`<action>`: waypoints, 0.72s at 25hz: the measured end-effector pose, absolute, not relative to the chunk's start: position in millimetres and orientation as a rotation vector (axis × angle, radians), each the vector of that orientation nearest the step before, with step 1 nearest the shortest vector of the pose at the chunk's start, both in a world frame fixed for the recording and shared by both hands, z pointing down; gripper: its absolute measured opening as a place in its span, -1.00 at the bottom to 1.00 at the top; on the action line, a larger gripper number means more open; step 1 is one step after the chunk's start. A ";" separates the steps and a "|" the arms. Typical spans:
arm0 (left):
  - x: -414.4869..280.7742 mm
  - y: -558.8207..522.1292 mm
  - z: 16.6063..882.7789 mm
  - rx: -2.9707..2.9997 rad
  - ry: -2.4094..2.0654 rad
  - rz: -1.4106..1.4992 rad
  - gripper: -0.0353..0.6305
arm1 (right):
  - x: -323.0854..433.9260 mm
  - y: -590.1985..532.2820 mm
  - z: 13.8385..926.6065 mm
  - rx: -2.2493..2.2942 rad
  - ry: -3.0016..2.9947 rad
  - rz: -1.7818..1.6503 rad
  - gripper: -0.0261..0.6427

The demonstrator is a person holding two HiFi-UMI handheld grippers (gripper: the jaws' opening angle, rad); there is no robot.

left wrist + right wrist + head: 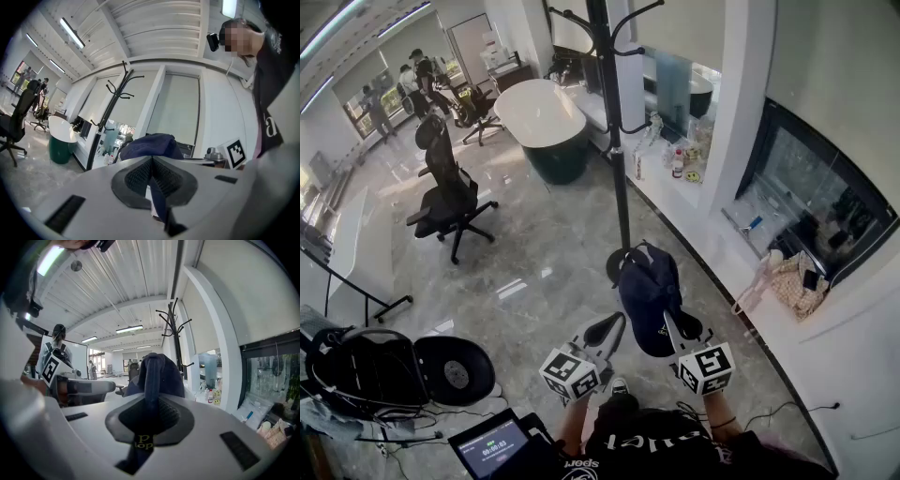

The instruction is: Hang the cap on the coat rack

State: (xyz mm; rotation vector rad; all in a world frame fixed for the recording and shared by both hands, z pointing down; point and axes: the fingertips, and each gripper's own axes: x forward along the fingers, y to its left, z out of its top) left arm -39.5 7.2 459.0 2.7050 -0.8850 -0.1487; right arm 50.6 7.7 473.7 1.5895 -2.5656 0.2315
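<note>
Gripping the navy cap (649,292) from both sides, the left claw (615,325) is clamped on a thin strip of its fabric and the right claw (667,324) on its strap, holding it above the floor (534,258), near the base of the coat rack (617,141).

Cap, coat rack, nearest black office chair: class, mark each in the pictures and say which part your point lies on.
cap (649,286), head view, on its dark blue crown.
coat rack (617,159), head view, on its upright black pole.
office chair (442,169), head view, on its mesh backrest.
</note>
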 end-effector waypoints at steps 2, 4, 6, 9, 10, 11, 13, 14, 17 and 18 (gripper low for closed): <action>-48.9 -9.5 457.1 2.714 -0.875 -0.153 -0.88 | 42.1 -7.3 473.0 1.607 -2.557 0.229 -0.81; -59.8 -25.7 455.8 2.720 -0.868 -0.155 -0.88 | 31.7 -22.1 471.4 1.616 -2.552 0.222 -0.81; -71.7 -40.8 456.7 2.725 -0.858 -0.155 -0.88 | 20.1 -36.1 470.3 1.627 -2.546 0.212 -0.81; -88.3 -63.6 461.6 2.734 -0.837 -0.149 -0.88 | 5.2 -58.2 469.9 1.660 -2.533 0.193 -0.81; -93.3 -70.6 463.3 2.734 -0.833 -0.148 -0.88 | 1.2 -65.6 469.8 1.669 -2.528 0.186 -0.81; -98.3 -76.6 465.5 2.732 -0.831 -0.148 -0.88 | -2.3 -72.3 470.1 1.675 -2.521 0.180 -0.81; -108.4 -86.6 471.2 2.723 -0.832 -0.147 -0.88 | -8.2 -84.1 471.0 1.681 -2.507 0.168 -0.81; -113.2 -91.1 473.9 2.717 -0.832 -0.148 -0.88 | -10.9 -89.7 470.7 1.684 -2.500 0.163 -0.81; -124.5 -103.4 479.1 2.699 -0.830 -0.154 -0.88 | -17.1 -106.7 467.3 1.687 -2.483 0.146 -0.81; -127.2 -107.6 480.4 2.693 -0.831 -0.157 -0.88 | -18.5 -113.1 466.0 1.687 -2.481 0.140 -0.81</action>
